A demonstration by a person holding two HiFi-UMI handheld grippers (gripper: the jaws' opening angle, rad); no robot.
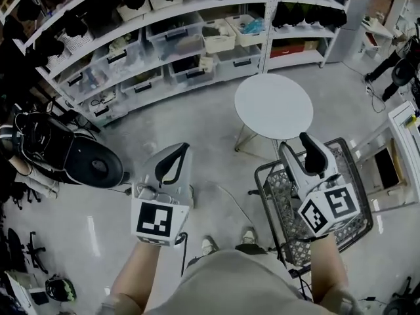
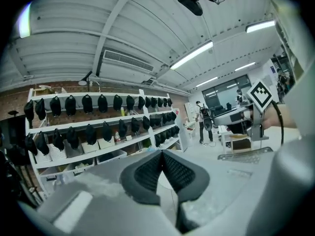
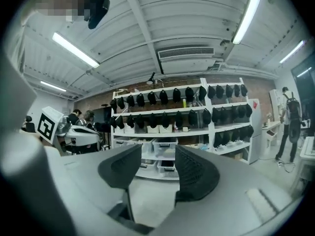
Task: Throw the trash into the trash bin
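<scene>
Right gripper (image 3: 157, 156) (fingers (image 3: 194, 173) apart) toward shelves (image 3: 197, 130)

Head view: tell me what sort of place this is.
Likely a lab or workshop storeroom: long white shelving holds clear plastic bins and rows of dark caps or helmets, with a round white table and a wire cart on a bare grey floor.

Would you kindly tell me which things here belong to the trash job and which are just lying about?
Job: left gripper, shut and empty; right gripper, open and empty; wire basket, possibly the bin. No trash shows.
Lying about: round white table; shelves of storage boxes.
</scene>
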